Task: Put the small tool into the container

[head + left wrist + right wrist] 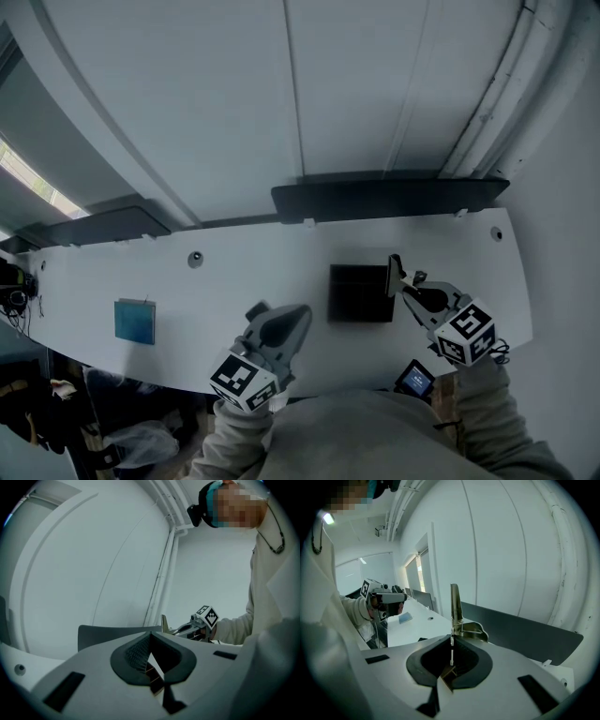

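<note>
the white desk carries the dark square container right of its middle. left of it, toward the desk's near edge, the left gripper hangs with its jaws together on nothing, and is best kept clear. the right gripper pinches the small tool upright by the container's right rim. it should probably be carried further over the opening, lowered, then released.
</note>
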`<control>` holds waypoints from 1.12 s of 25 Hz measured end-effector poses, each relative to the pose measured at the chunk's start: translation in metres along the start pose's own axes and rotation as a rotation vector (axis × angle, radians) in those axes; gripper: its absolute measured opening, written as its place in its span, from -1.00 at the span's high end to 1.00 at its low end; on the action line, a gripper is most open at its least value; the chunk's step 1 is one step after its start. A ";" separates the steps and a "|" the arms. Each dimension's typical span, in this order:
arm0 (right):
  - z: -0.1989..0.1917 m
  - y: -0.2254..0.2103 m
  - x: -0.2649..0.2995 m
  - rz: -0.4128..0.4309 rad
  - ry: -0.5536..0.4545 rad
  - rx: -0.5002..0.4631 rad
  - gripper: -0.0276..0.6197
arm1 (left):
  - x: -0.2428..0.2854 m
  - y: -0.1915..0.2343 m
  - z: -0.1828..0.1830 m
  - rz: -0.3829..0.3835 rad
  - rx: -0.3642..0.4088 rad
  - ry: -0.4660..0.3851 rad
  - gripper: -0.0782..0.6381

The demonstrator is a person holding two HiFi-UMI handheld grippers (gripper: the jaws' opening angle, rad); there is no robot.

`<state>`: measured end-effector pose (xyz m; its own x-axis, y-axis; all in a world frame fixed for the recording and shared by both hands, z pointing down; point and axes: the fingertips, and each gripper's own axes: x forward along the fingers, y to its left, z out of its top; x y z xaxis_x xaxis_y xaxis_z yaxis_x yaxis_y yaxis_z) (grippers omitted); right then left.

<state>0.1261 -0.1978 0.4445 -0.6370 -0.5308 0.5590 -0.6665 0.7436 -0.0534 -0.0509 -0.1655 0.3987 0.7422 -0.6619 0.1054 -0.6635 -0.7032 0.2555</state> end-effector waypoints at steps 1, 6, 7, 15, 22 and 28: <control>0.000 0.000 0.001 0.000 0.003 -0.002 0.84 | -0.001 0.001 -0.001 0.002 -0.003 0.000 0.78; -0.002 -0.002 0.007 0.005 0.019 -0.011 0.85 | -0.003 0.005 -0.003 0.015 -0.019 -0.004 0.78; -0.003 -0.002 0.009 0.006 0.025 -0.016 0.84 | -0.003 0.005 -0.003 0.016 -0.021 -0.003 0.78; -0.001 -0.004 0.021 0.020 0.037 -0.032 0.84 | -0.008 0.013 -0.004 0.038 -0.028 -0.010 0.78; -0.011 -0.011 0.036 0.028 0.091 -0.071 0.85 | -0.012 0.016 -0.011 0.054 -0.046 0.000 0.78; -0.020 -0.021 0.058 0.038 0.150 -0.135 0.84 | -0.025 0.027 -0.017 0.105 -0.073 0.006 0.78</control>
<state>0.1104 -0.2361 0.4944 -0.5889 -0.4422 0.6765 -0.5788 0.8149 0.0287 -0.0857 -0.1634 0.4194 0.6694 -0.7294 0.1412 -0.7293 -0.6090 0.3118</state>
